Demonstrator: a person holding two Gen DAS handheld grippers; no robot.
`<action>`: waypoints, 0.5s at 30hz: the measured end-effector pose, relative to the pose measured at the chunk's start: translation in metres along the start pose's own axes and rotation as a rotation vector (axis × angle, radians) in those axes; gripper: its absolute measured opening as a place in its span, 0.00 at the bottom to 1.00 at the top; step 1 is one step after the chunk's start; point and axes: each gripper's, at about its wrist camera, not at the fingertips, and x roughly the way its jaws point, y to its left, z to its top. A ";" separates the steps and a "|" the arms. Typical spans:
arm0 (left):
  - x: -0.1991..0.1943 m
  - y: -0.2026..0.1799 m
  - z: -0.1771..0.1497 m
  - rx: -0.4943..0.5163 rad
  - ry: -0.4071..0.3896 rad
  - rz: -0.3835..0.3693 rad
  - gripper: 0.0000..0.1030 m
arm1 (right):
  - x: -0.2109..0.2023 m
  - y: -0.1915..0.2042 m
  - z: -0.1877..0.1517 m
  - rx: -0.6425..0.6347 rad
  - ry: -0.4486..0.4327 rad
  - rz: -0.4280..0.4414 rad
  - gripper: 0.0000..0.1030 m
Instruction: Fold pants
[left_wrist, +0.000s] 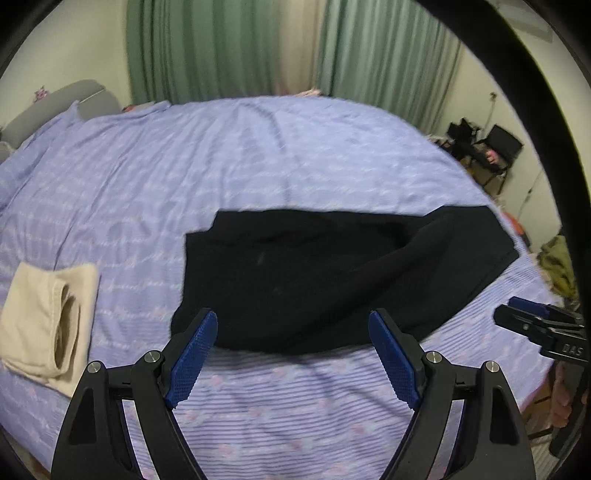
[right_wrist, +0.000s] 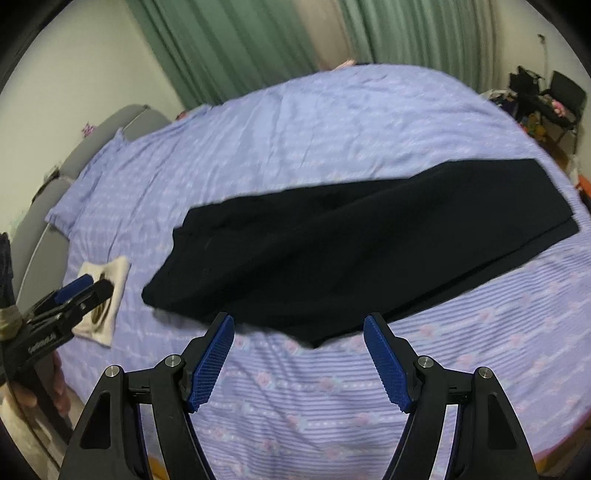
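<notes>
Black pants (left_wrist: 317, 277) lie folded lengthwise on the lilac bed sheet (left_wrist: 221, 166), waist end to the left and leg ends to the right; they also show in the right wrist view (right_wrist: 351, 251). My left gripper (left_wrist: 293, 328) is open and empty, hovering just short of the pants' near edge. My right gripper (right_wrist: 299, 332) is open and empty, also just above the near edge of the pants. The right gripper's tip shows at the right edge of the left wrist view (left_wrist: 532, 317), and the left gripper shows at the left of the right wrist view (right_wrist: 85, 291).
A folded cream garment (left_wrist: 48, 317) lies on the bed left of the pants, also in the right wrist view (right_wrist: 107, 291). A grey headboard (right_wrist: 55, 177) stands at the left. Green curtains (left_wrist: 221, 48) hang behind the bed. Black chairs and clutter (left_wrist: 487, 147) stand at the far right.
</notes>
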 end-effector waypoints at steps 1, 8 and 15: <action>0.009 0.005 -0.005 -0.011 0.021 0.014 0.81 | 0.007 0.002 -0.003 -0.010 0.011 0.004 0.71; 0.058 0.010 -0.038 -0.075 0.107 -0.007 0.81 | 0.078 -0.007 -0.024 -0.031 0.103 0.099 0.67; 0.094 -0.010 -0.051 -0.130 0.164 -0.044 0.81 | 0.130 -0.030 -0.037 0.011 0.196 0.131 0.66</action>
